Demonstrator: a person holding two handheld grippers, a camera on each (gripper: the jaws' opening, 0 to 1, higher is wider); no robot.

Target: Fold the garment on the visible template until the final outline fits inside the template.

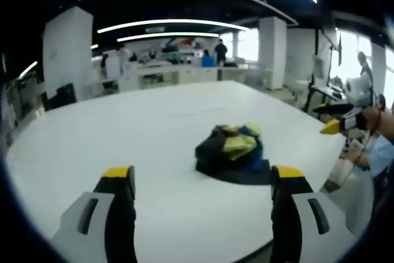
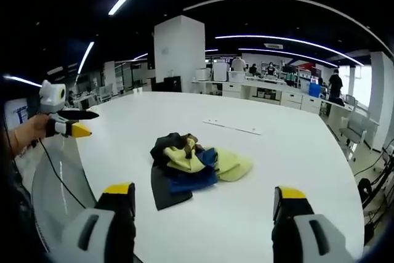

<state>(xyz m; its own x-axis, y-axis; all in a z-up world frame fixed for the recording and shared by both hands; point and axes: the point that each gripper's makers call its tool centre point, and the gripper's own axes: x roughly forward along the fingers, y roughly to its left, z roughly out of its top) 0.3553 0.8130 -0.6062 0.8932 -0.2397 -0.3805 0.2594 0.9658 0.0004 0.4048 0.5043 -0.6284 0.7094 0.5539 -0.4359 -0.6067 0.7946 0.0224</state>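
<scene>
Garment (image 1: 233,150) lies crumpled in a heap on the white counter (image 1: 123,140), navy, yellow and blue fabric bunched together, nothing laid flat. In the right gripper view the same heap (image 2: 194,167) shows a dark panel spilling toward the camera and a pale yellow lobe off to its right side. A thin pale strip (image 2: 233,127) lies on the counter beyond the heap; cannot tell whether it belongs to the template. No clear template outline can be made out on the counter surface.

Relation for the next move: from the left claw (image 1: 202,180) the heap sits ahead and toward its right jaw, close in. From the right claw (image 2: 203,198) the heap sits ahead and toward its left jaw, its near dark edge just beyond the jaw tips. Judged from this, the heap lies between the two claws, both about equally near. The heap's long axis is unclear; in the right gripper view it is somewhat wider across than deep.

Left claw: jaws spread wide, nothing between them, above the counter. Right claw: jaws spread wide, gripping nothing, not touching fabric.

Folding not yet begun, as judged; the garment first needs spreading out.
</scene>
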